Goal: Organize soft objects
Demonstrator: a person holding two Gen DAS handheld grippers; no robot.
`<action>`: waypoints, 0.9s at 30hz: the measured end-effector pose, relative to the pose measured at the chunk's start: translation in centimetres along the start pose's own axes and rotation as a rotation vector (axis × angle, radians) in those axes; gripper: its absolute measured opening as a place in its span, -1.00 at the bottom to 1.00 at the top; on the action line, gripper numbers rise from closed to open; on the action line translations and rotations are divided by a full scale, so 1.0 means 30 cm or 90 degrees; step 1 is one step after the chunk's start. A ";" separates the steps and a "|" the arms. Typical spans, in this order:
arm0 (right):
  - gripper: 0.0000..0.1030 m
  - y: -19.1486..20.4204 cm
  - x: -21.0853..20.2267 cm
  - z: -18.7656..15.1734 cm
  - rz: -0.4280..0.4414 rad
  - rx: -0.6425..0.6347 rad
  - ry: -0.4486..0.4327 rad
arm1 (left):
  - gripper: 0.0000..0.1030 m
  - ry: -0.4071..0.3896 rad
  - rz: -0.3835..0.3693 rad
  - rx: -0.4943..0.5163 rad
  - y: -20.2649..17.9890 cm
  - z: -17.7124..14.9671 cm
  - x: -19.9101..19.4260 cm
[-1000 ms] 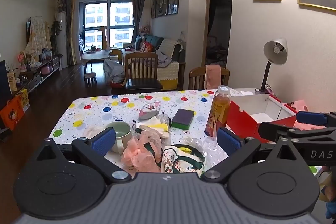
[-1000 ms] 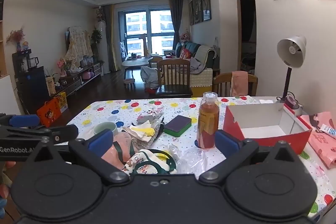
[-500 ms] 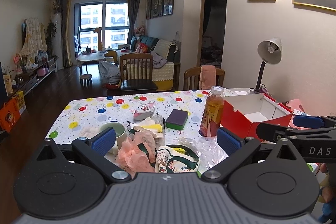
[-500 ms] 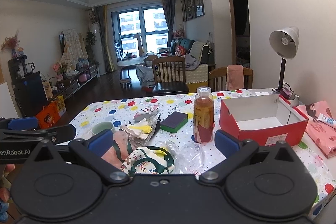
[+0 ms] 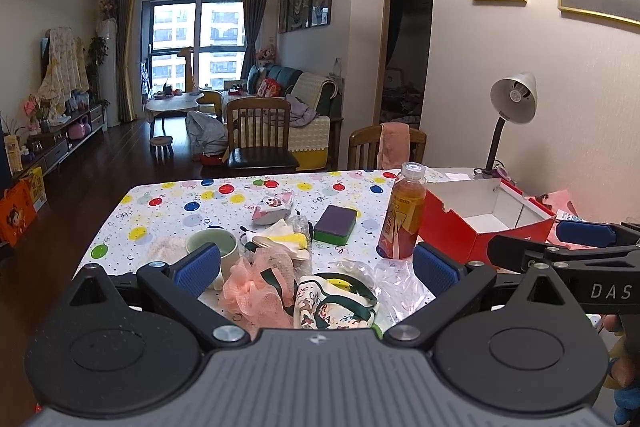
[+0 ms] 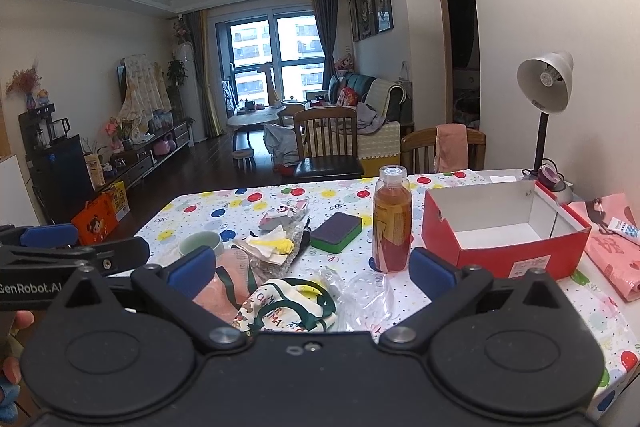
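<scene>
Polka-dotted cloth covers the table (image 5: 168,203), and I am holding both tools back from its near edge, so nothing is gripped. I judge this a hover while I pick a first target. The red cardboard box (image 6: 504,227) sits open and empty ahead and to the right of the right gripper (image 6: 312,269), the likely place for the soft things, which is probably why that side is kept free. The juice bottle (image 5: 402,213) stands upright just ahead of the left gripper's (image 5: 316,269) right jaw, between the pile and the box, where a careless sweep could knock it.

Both sets of jaws stand wide apart. The soft things lie in a heap straight ahead, between the jaws: a printed cloth bag with green trim (image 5: 334,303), a pink mesh bath puff (image 5: 256,279) to its left, and a purple-and-green sponge (image 5: 335,223) further out. A green mug (image 5: 210,247) sits behind the left jaw.

Each tool body hides the near table edge and part of the bag. Crumpled clear plastic (image 6: 360,287) is hard to outline, and the yellow-and-white bundle (image 5: 280,239) I cannot identify.
</scene>
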State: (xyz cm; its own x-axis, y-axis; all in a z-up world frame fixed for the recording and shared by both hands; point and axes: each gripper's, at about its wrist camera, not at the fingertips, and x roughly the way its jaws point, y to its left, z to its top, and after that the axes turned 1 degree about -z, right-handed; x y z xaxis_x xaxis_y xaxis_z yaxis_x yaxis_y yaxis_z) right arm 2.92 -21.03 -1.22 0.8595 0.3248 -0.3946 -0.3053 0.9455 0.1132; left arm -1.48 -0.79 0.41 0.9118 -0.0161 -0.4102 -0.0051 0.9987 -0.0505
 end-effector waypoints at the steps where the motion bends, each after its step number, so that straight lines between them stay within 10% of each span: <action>1: 1.00 0.003 0.000 0.000 0.000 -0.001 0.000 | 1.00 0.000 -0.002 -0.003 0.003 0.000 -0.001; 27: 0.99 0.023 -0.002 0.009 0.010 -0.020 0.002 | 1.00 0.002 0.006 -0.006 0.016 0.004 0.016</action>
State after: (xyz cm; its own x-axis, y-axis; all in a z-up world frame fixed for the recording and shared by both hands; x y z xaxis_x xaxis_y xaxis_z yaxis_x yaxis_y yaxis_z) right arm 2.77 -20.37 -0.88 0.8532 0.3392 -0.3961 -0.3310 0.9392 0.0913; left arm -1.00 -0.32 0.31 0.9107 -0.0062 -0.4129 -0.0184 0.9983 -0.0555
